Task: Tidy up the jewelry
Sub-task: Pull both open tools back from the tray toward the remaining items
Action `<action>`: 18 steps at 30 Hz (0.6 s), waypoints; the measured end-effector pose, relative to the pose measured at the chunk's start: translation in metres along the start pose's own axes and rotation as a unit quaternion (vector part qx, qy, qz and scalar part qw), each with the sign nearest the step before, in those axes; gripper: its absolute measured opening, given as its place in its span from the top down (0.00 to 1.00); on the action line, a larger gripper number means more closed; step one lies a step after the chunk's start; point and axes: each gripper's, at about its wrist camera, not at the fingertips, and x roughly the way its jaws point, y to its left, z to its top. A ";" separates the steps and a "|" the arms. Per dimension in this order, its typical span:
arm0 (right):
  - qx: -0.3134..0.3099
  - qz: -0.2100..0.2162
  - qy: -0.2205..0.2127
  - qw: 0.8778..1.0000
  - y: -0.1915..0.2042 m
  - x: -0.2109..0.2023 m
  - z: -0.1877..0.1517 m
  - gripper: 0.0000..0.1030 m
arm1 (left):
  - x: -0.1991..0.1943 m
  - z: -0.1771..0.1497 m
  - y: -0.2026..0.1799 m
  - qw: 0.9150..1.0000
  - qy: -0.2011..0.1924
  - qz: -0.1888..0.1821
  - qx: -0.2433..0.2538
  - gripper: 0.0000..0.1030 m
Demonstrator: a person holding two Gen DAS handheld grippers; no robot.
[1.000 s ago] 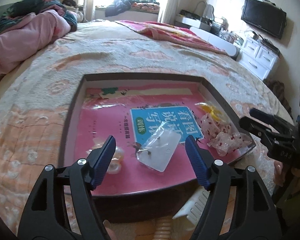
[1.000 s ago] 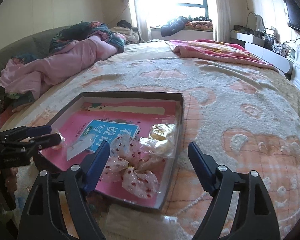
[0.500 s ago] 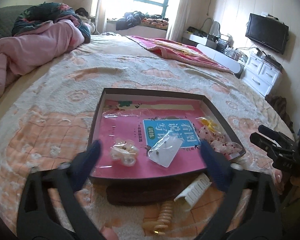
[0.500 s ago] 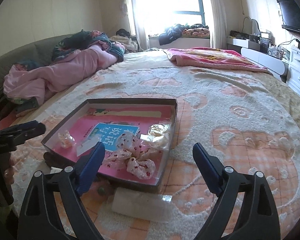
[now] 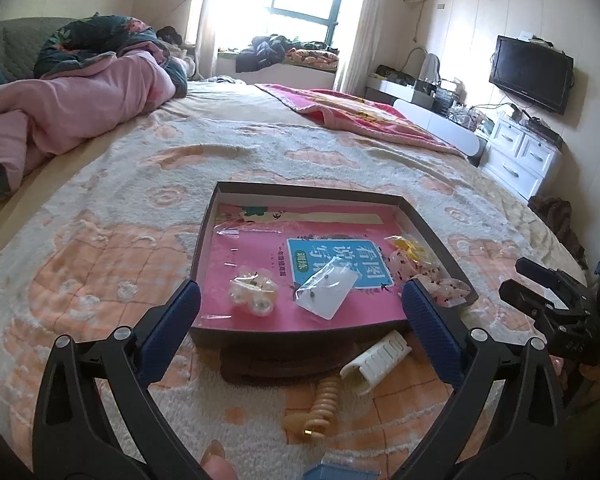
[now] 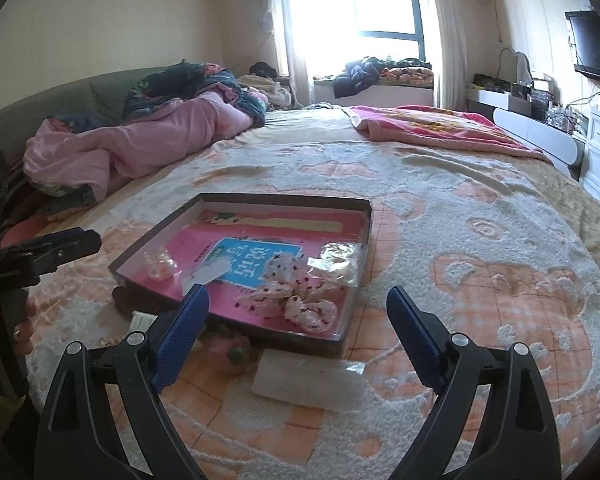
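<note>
A shallow dark tray (image 5: 307, 191) (image 6: 284, 199) lined with a pink book lies on the bed. In it are a clear bag of pearly jewelry (image 5: 252, 293) (image 6: 159, 265), a flat clear bag with small earrings (image 5: 327, 293) (image 6: 206, 273), a red-dotted bow (image 5: 431, 280) (image 6: 300, 298) and a yellow item in plastic (image 5: 409, 245) (image 6: 337, 255). In front of the tray lie a white hair clip (image 5: 375, 356) and a beige spiral hair tie (image 5: 319, 412). My left gripper (image 5: 300, 312) (image 6: 52, 248) is open and empty, just before the tray. My right gripper (image 6: 296, 312) (image 5: 547, 292) is open and empty too.
A clear flat packet (image 6: 303, 380) and a green bead (image 6: 236, 354) lie on the blanket by the tray's near edge. A dark cloth (image 5: 284, 364) sticks out under the tray. A pink quilt (image 5: 60, 112) is piled at the far left. A white dresser (image 5: 527, 156) stands right.
Both grippers have pulled back and up from the tray, and both have opened wider. The bag of earrings stays in the tray.
</note>
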 end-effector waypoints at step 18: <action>-0.031 0.023 0.015 0.999 0.029 -0.009 -0.018 0.15 | -0.015 -0.023 0.010 1.000 0.016 0.006 0.001 0.10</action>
